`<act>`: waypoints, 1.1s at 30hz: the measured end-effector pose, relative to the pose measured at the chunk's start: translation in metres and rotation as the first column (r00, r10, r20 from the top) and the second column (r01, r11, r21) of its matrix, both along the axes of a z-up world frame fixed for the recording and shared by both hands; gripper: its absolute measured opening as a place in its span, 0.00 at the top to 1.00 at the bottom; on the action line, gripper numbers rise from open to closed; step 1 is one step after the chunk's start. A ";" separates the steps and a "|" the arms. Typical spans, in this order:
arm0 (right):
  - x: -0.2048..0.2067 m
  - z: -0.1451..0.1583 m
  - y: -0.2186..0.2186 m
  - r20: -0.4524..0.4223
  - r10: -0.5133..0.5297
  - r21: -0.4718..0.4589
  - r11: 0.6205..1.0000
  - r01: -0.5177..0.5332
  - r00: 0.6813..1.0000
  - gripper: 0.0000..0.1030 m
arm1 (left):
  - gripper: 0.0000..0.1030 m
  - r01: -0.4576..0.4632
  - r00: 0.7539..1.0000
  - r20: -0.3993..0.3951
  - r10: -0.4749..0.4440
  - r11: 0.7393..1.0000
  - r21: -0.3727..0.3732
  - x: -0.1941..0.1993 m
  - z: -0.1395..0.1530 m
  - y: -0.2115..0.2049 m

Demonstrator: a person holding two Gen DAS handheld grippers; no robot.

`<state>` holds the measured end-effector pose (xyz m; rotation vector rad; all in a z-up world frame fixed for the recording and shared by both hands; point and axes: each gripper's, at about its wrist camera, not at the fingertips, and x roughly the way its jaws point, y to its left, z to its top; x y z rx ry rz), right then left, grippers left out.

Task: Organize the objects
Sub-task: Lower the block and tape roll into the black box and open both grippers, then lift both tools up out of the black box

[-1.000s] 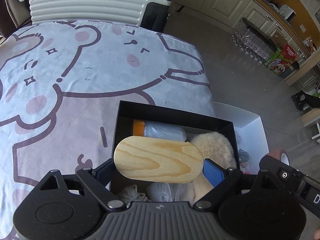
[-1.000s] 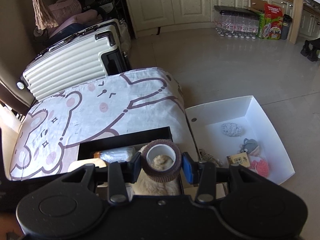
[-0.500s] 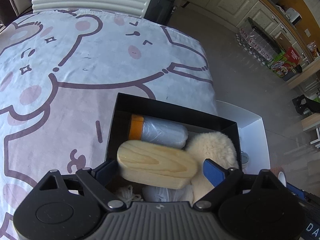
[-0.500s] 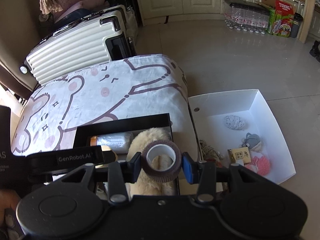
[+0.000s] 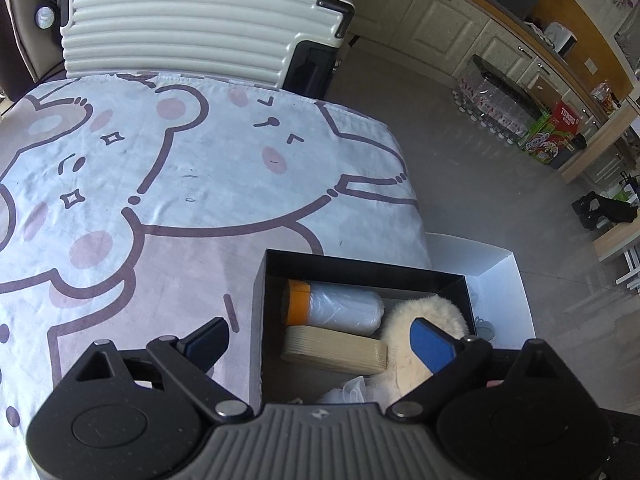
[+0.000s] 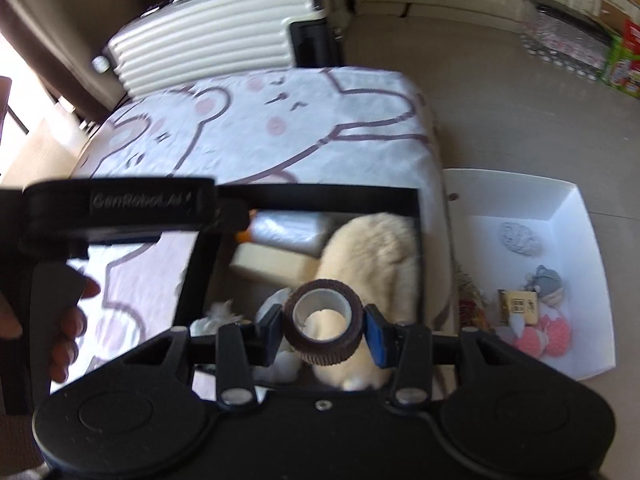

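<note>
Black card forms the walls of the open box (image 5: 260,304) on the cartoon bear cloth (image 5: 160,184), and the left wrist view looks straight down into it. The left gripper (image 5: 316,340) hangs above the box with its jaws spread wide; they have just been opening, and nothing is between them. Below, a wooden oval board (image 5: 336,350) lies on its edge inside the box, just beside a plastic-wrapped roll with an orange end (image 5: 336,308), and a cream fluffy toy (image 5: 424,320) fills the right-hand side. A white ribbed suitcase (image 5: 200,28) stands past the far edge of the cloth, and a white tray (image 5: 504,292) sits on the floor to the right.

From the right wrist view (blurred by motion), the right gripper (image 6: 322,330) is clamped on a brown roll of tape (image 6: 322,330), its hollow core facing the camera, held above the near part of the black box (image 6: 320,196) over the fluffy toy (image 6: 372,256). A hand (image 6: 64,320) grips the handle of the left gripper at the left edge. The white tray (image 6: 560,216) holds a few small items, too blurred to name.
</note>
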<state>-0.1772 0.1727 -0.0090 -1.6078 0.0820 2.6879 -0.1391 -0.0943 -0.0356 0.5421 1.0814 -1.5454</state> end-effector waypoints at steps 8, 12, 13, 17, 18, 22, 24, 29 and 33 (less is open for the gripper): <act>-0.012 -0.011 -0.025 0.041 0.045 0.002 0.999 -0.045 0.998 0.57 | 0.06 0.030 0.999 0.044 -0.030 0.999 -0.014 0.018 0.005 0.001; -0.021 -0.015 -0.028 0.030 0.005 -0.030 1.000 -0.005 1.000 0.57 | 0.06 0.048 0.996 0.076 -0.046 0.999 -0.024 0.025 0.005 0.001; -0.024 -0.016 -0.029 0.031 0.001 -0.040 0.999 0.000 1.000 0.57 | 0.06 0.054 0.995 0.084 -0.052 0.998 -0.027 0.026 0.006 0.001; -0.037 -0.023 -0.042 0.039 0.019 -0.068 0.998 -0.016 0.999 0.57 | 0.06 0.103 0.990 0.104 -0.099 0.994 -0.036 0.033 0.006 0.000; -0.040 -0.024 -0.045 0.038 0.027 -0.073 0.997 -0.024 0.999 0.57 | 0.06 0.104 0.990 0.103 -0.099 0.994 -0.037 0.035 0.006 -0.001; -0.049 -0.028 -0.059 0.018 0.035 -0.078 0.996 -0.033 0.999 0.47 | 0.06 0.105 0.990 0.100 -0.100 0.994 -0.039 0.042 0.005 -0.002; -0.051 -0.029 -0.062 0.014 0.028 -0.067 0.997 -0.027 1.000 0.33 | 0.06 0.109 0.989 0.101 -0.104 0.993 -0.037 0.043 0.004 -0.003; -0.051 -0.030 -0.056 0.027 0.010 -0.054 0.999 -0.009 1.000 0.33 | 0.06 0.118 0.988 0.100 -0.114 0.992 -0.034 0.044 0.004 -0.004; -0.046 -0.028 -0.050 0.031 -0.011 -0.043 0.999 0.012 0.999 0.33 | 0.06 0.133 0.986 0.107 -0.128 0.990 -0.037 0.041 0.006 -0.001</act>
